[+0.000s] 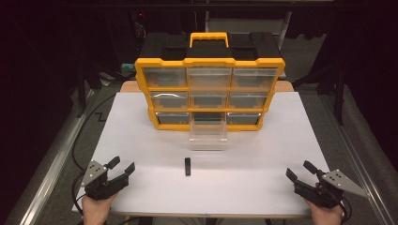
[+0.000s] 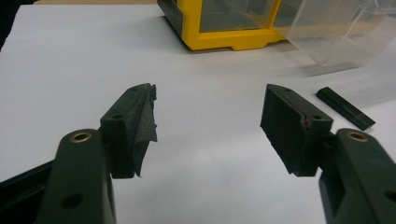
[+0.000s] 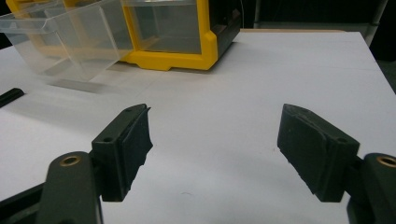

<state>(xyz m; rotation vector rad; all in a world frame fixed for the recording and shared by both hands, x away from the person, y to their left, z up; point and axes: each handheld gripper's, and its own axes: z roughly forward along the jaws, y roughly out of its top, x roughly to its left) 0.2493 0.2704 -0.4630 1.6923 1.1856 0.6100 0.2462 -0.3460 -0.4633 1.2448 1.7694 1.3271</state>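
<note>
No text, label or number is legible on anything here.

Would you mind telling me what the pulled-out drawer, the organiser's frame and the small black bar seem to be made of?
Drawer: clear glossy plastic, apparently; the table shows through its walls.
Organiser frame: opaque yellow moulded plastic, smooth, with rounded edges.
Black bar: dark and hard, slightly shiny along one edge in the left gripper view; plastic or metal, I cannot tell.

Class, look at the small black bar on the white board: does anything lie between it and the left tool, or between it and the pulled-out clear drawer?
Nothing visible does. Bare board separates the black bar from the open left tool and from the clear drawer.
</note>
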